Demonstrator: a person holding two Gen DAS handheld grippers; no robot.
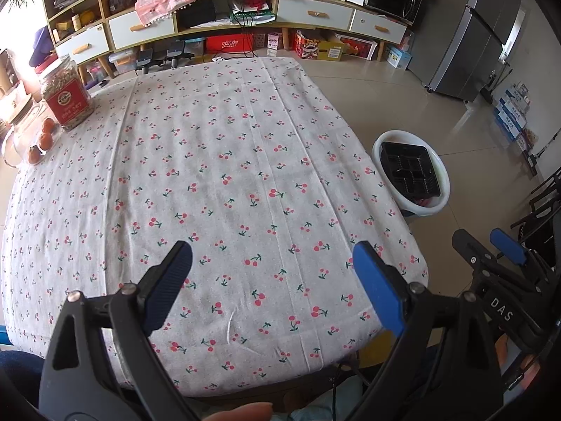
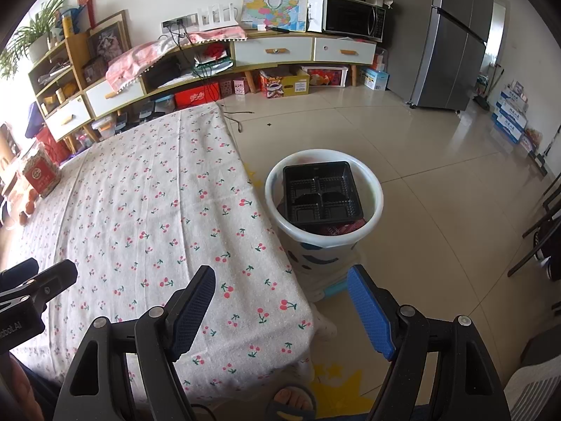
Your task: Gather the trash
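Observation:
A white trash bin (image 2: 375,193) stands on the floor by the table's right side; it also shows in the left wrist view (image 1: 442,172). A black compartment tray (image 2: 322,191) lies on top inside it, over some reddish trash, and shows in the left wrist view too (image 1: 410,172). My left gripper (image 1: 271,263) is open and empty above the near part of the cherry-print tablecloth (image 1: 228,175). My right gripper (image 2: 280,287) is open and empty over the table's near right corner, short of the bin.
A jar with a red label (image 1: 68,96) and small orange fruits (image 1: 45,137) sit at the table's far left. A long cabinet (image 2: 273,51) lines the back wall, a fridge (image 2: 452,42) stands at the right. Dark chairs (image 2: 543,231) are at the far right. A sandalled foot (image 2: 292,401) is below the table corner.

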